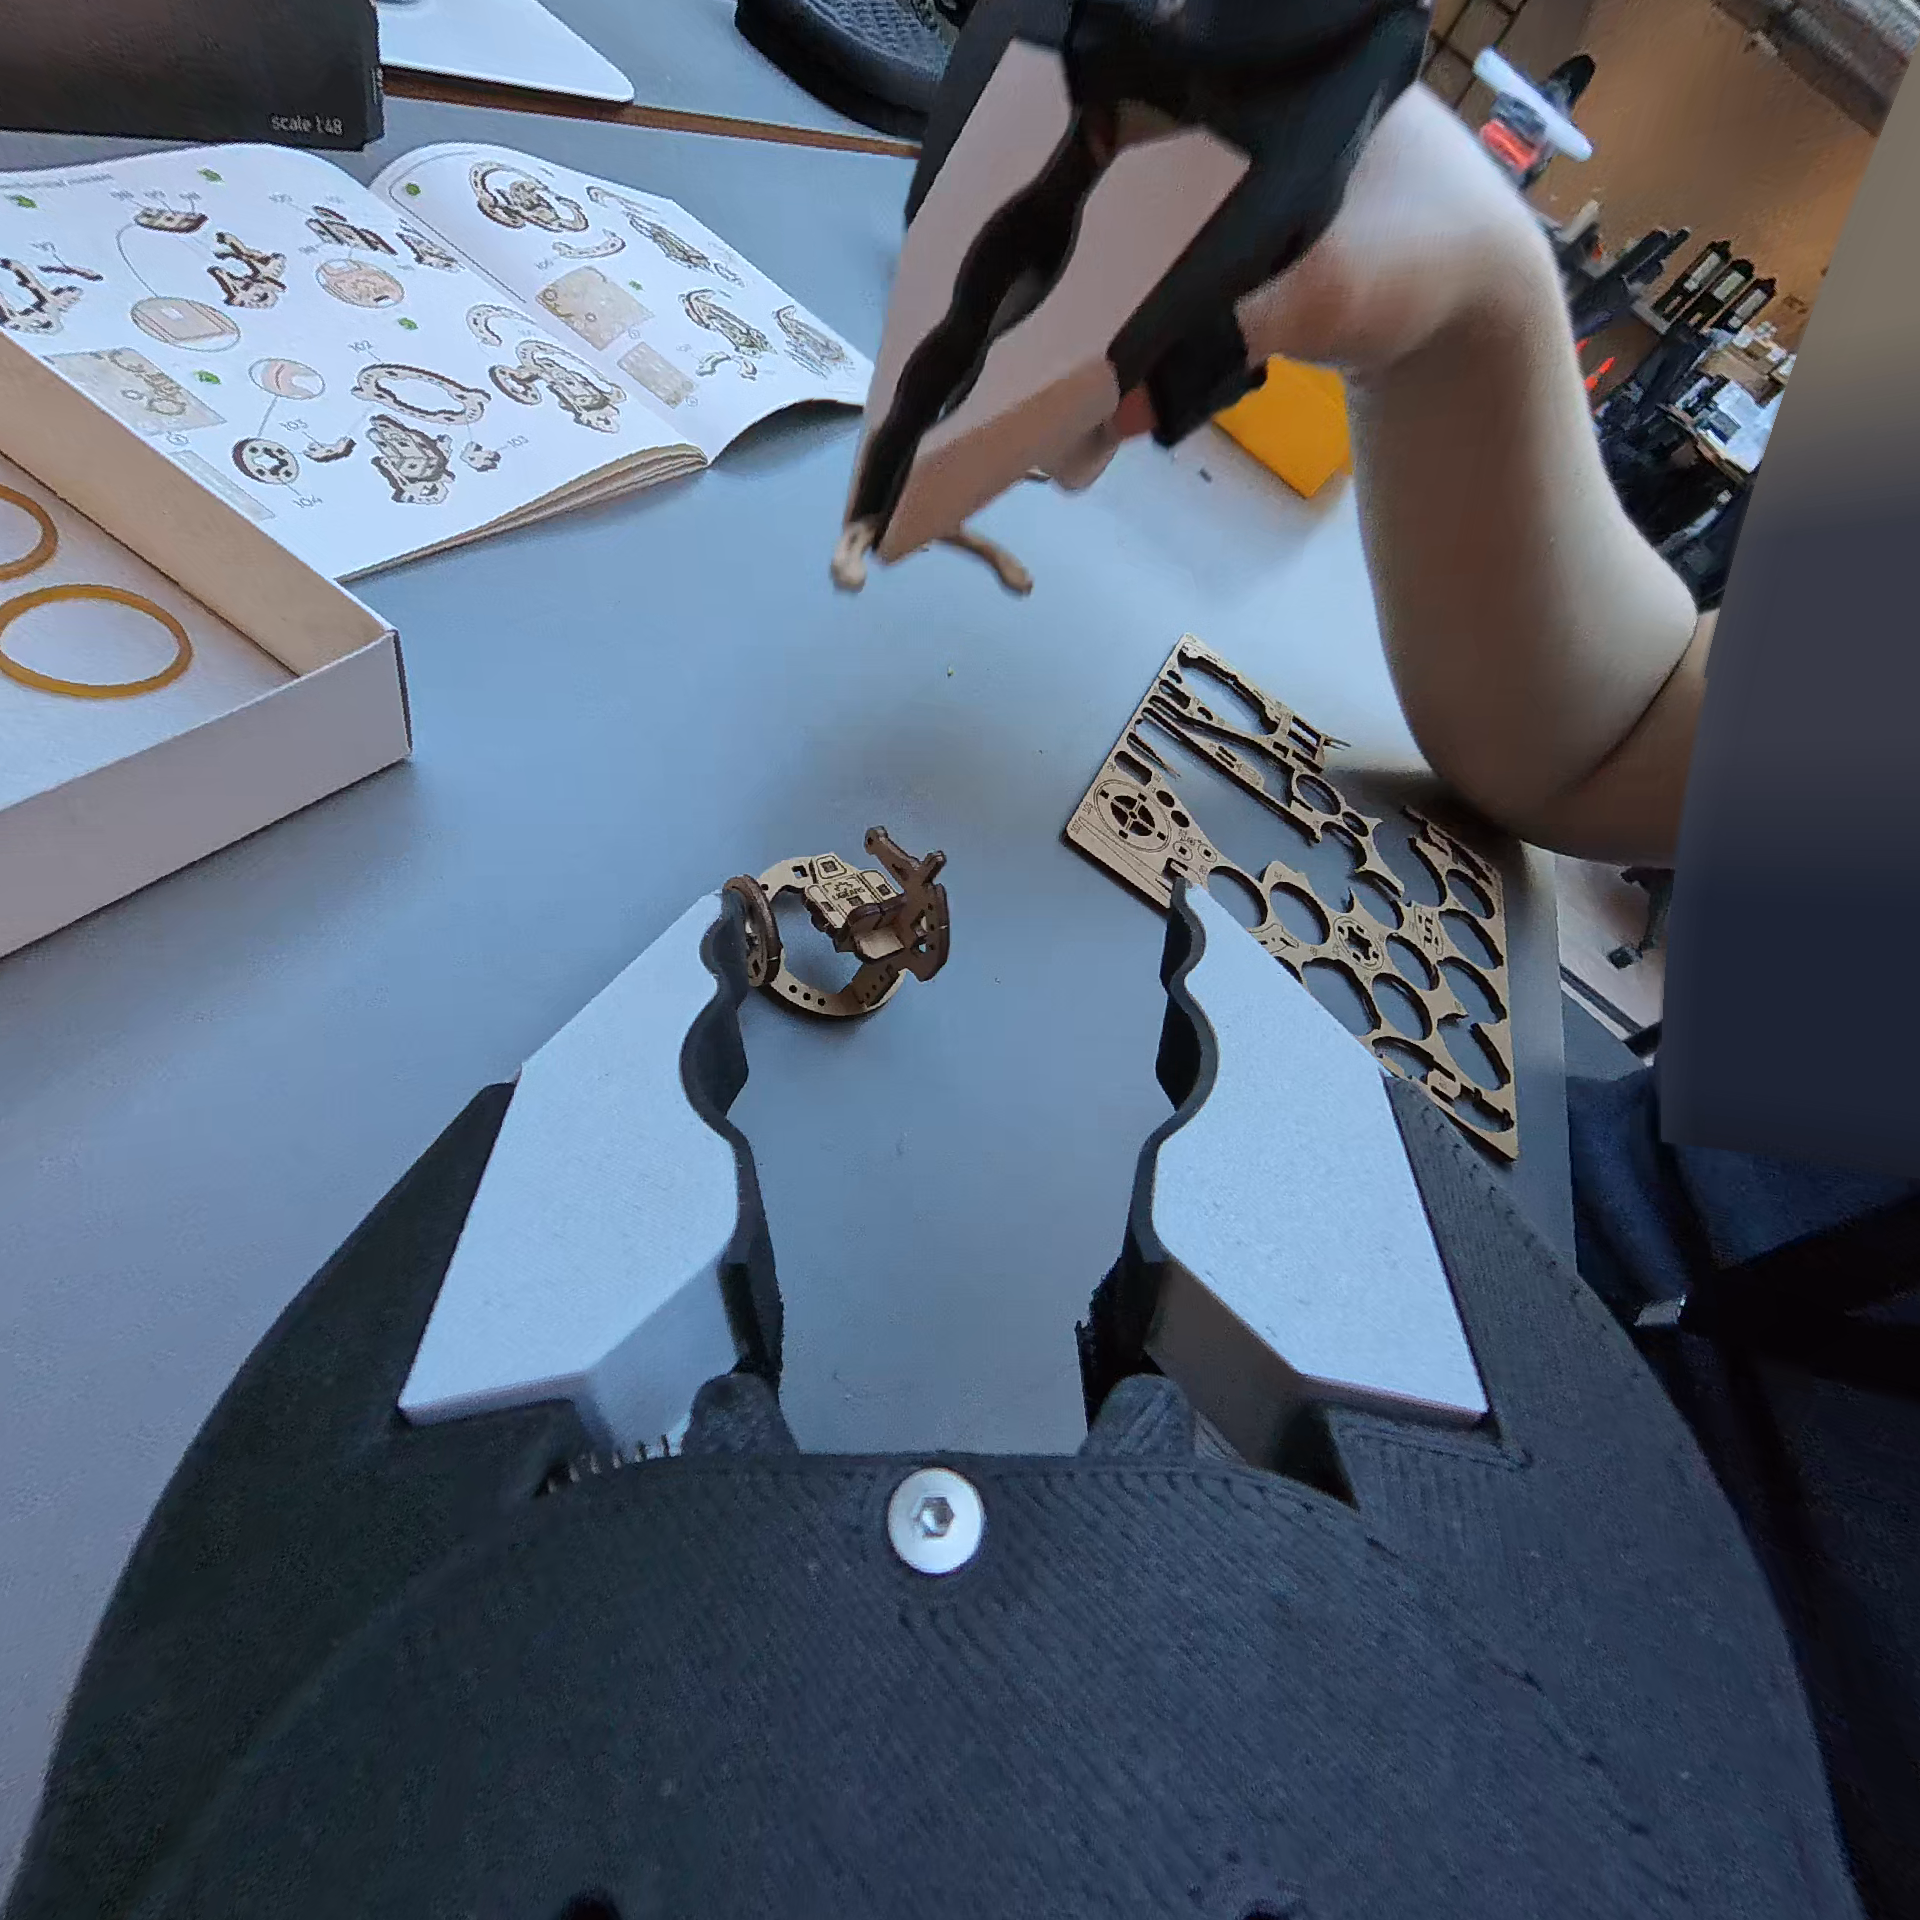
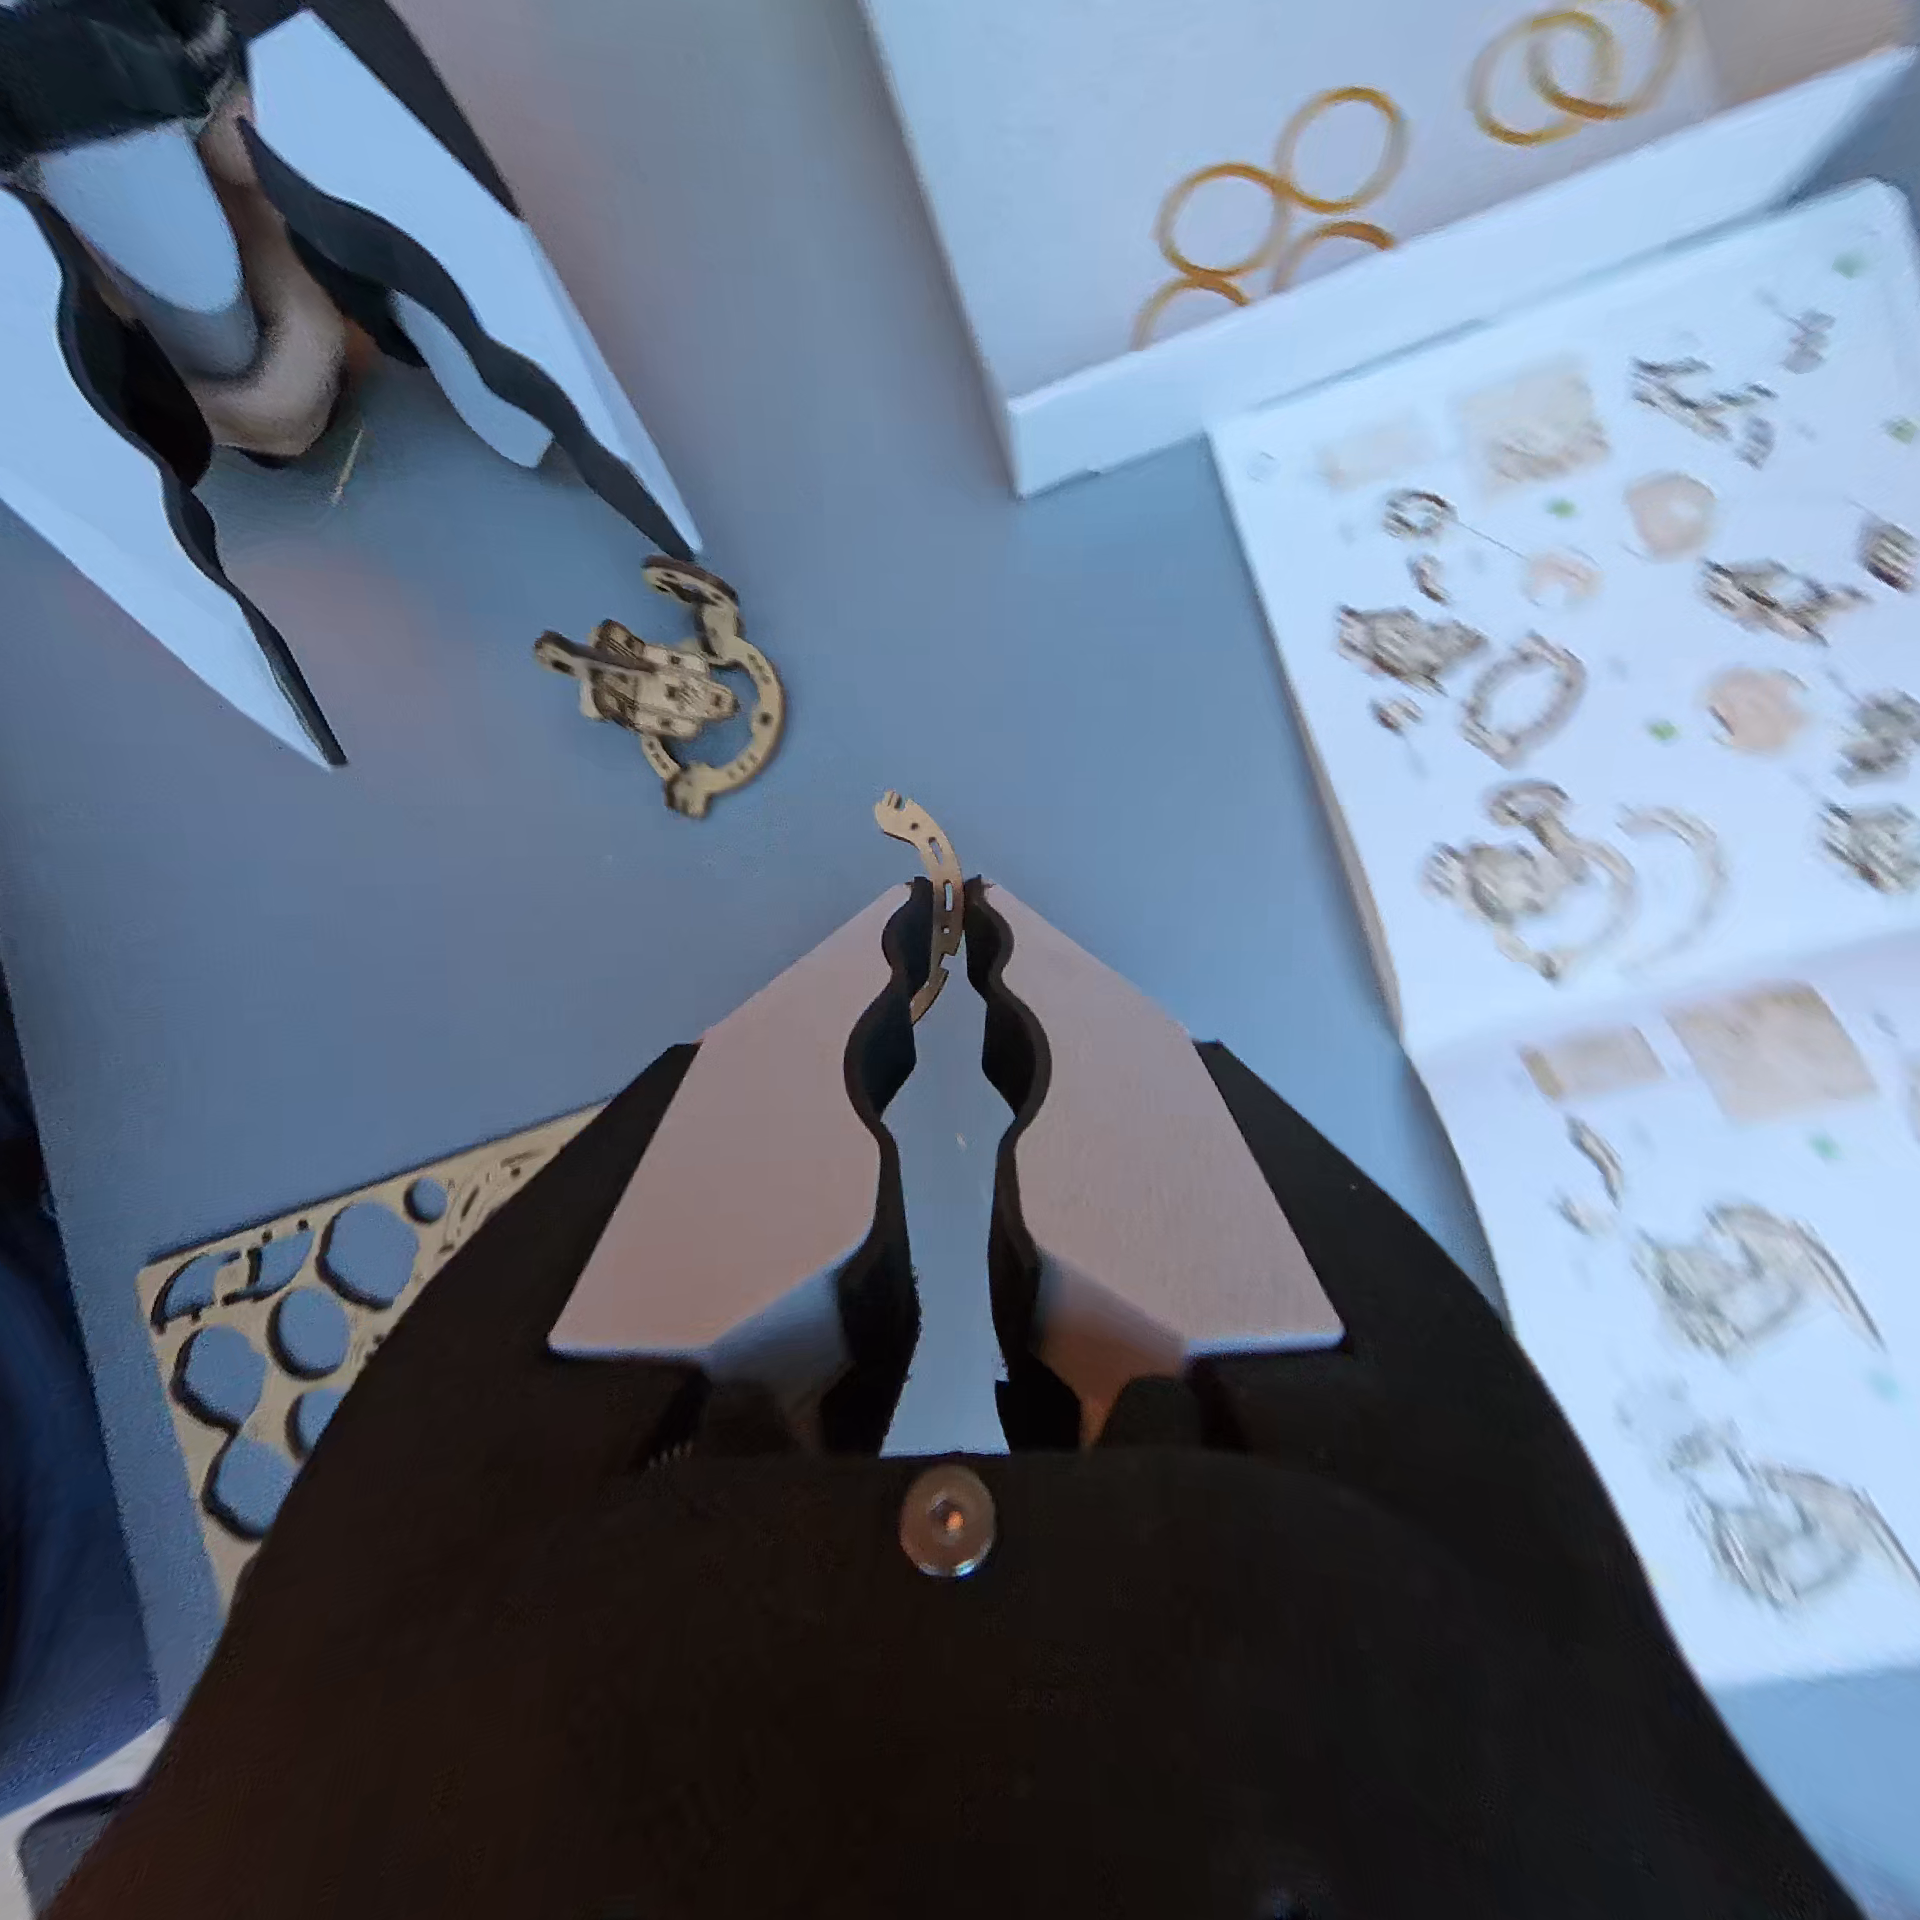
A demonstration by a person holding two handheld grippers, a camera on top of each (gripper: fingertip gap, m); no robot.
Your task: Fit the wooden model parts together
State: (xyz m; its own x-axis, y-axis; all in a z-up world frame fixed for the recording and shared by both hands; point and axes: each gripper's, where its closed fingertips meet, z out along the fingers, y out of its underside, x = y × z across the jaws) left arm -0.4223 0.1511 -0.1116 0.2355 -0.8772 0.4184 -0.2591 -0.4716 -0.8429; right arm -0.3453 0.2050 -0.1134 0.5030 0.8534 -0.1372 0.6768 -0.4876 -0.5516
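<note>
Wooden assembly (image 1: 847, 935) sits on grey surface (image 1: 582, 831) by left gripper (image 1: 951, 925), fingers spread, empty; right gripper (image 2: 940, 888) fingers clamp curved wooden strip (image 2: 930, 883).

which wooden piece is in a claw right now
The thin curved strip, pinched in the right claw; the part-built assembly lies free on the table.

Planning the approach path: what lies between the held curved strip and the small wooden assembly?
Only bare grey table separates the curved strip from the wooden assembly, seen in the right wrist view.
</note>
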